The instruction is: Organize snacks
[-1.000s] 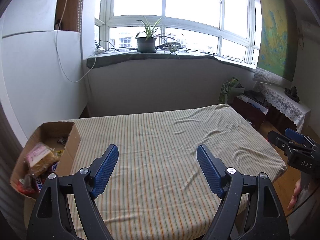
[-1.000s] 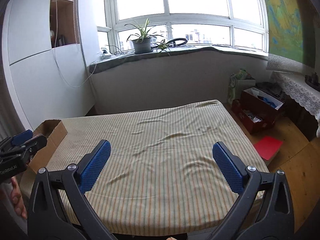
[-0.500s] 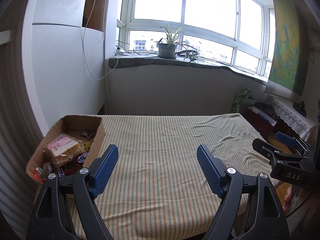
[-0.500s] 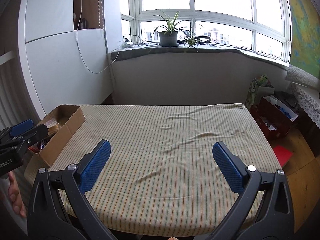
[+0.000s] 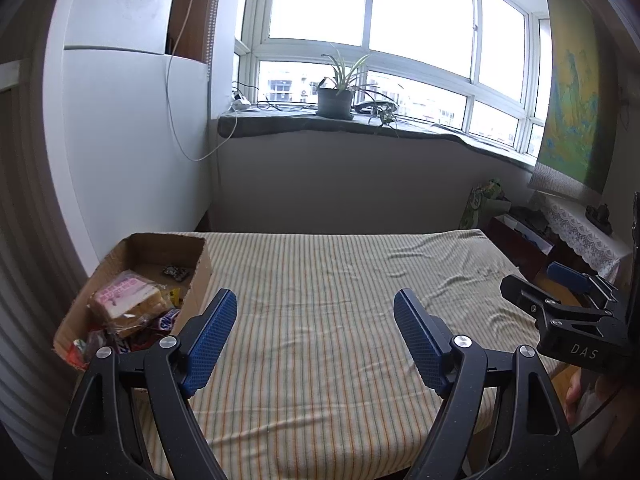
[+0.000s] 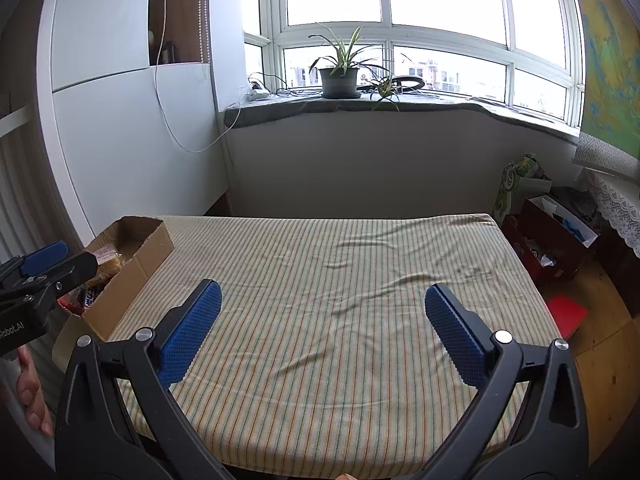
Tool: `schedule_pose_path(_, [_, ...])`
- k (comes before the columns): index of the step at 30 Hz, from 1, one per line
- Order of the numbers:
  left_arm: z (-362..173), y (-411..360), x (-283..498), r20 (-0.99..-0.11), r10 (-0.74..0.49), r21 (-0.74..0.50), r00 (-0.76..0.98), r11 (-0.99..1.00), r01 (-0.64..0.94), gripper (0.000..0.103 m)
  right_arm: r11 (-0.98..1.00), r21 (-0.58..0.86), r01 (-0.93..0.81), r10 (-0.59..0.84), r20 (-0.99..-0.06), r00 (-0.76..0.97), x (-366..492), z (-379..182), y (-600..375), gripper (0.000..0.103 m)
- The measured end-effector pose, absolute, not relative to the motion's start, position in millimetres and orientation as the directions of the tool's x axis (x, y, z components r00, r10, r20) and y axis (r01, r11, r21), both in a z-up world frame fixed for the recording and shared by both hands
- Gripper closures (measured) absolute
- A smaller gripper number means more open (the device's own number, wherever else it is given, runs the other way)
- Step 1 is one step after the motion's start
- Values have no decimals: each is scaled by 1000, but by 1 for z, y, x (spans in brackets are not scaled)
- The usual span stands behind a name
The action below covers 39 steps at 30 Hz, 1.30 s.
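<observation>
Left wrist alone shows box's [image 5: 198, 276] snacks [image 5: 128, 304].

I see a big window [image 6: 400, 20] full of bright light. A plant in a pot [image 6: 339, 80] sits on its dark sill [image 6: 360, 106]. White walls [image 6: 132, 140] stand on my left. The floor [image 6: 608, 360] is wood.

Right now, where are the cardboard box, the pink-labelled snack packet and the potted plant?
cardboard box [image 5: 198, 280], left wrist view, right side wall.
pink-labelled snack packet [image 5: 122, 292], left wrist view, pink label.
potted plant [image 6: 339, 82], right wrist view, pot front.
</observation>
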State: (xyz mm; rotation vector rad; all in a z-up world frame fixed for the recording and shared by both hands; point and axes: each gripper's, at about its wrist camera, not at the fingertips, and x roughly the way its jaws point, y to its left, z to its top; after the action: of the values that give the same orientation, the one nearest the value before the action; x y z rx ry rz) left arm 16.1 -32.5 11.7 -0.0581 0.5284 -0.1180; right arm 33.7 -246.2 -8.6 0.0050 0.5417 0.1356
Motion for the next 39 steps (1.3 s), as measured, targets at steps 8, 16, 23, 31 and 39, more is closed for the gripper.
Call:
schedule_pose_path(8, [15,-34,15,-495,-121,-83,860,992,92,22,990,44,-134,137,-514,847,33,-8,-245,0])
schedule_pose_path(16, [15,-36,15,-502,-125,-79,856,992,98,22,990,47,-133,138,-517,845,34,-9,-244,0])
schedule_pose_path(23, [13,-38,19,-510,-127,-81,851,992,99,22,990,50,-129,136,-522,842,37,-11,-246,0])
schedule_pose_path(31, [14,-39,19,-511,-126,-80,850,992,98,22,990,52,-128,136,-523,841,39,-11,-247,0])
schedule_pose_path(39, [12,-38,21,-509,-129,-81,851,992,102,22,991,53,-126,135,-524,841,38,-11,-246,0])
